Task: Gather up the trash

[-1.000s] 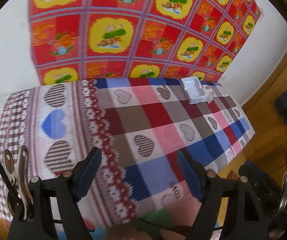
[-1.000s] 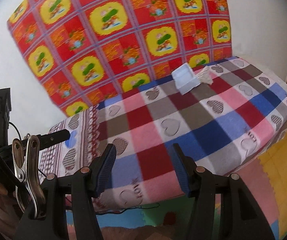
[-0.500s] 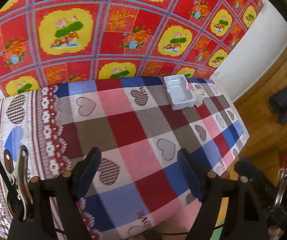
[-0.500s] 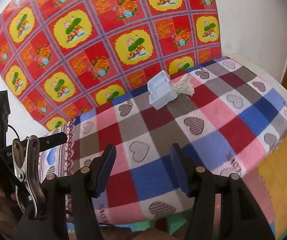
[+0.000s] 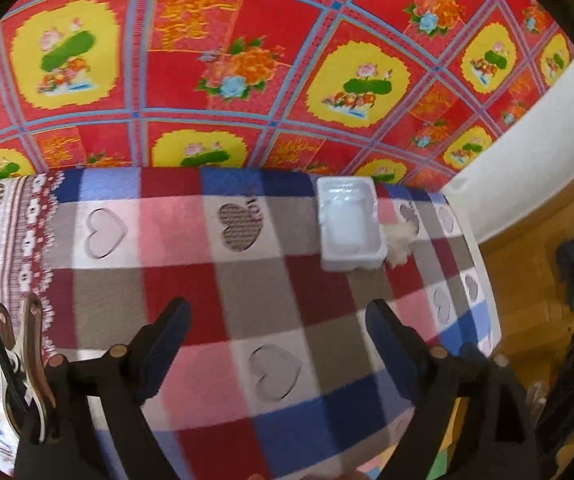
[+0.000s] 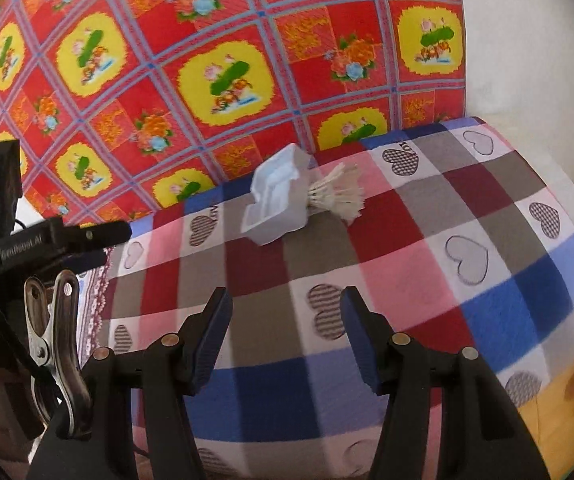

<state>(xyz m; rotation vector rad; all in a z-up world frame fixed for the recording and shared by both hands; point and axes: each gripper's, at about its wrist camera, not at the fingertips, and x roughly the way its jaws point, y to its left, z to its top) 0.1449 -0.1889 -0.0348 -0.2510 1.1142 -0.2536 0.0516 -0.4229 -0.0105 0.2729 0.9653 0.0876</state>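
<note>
Checked, heart-patterned tablecloth [image 5: 247,280] filling both views, backed by a red-and-yellow floral sheet [image 5: 247,60].

Lying near the cloth's far edge: a white plastic tray [image 5: 349,226], with a worn shuttlecock [image 6: 337,196] touching its side. Hovering well short of both: left gripper [image 5: 277,330], jaws opening wide with nothing between them; right gripper [image 6: 285,322], jaws standing moderately apart and gripping nothing.

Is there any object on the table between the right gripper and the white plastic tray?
No. In the right wrist view, only bare checked tablecloth lies between the right gripper and the white plastic tray. The shuttlecock lies beside the tray.
</note>
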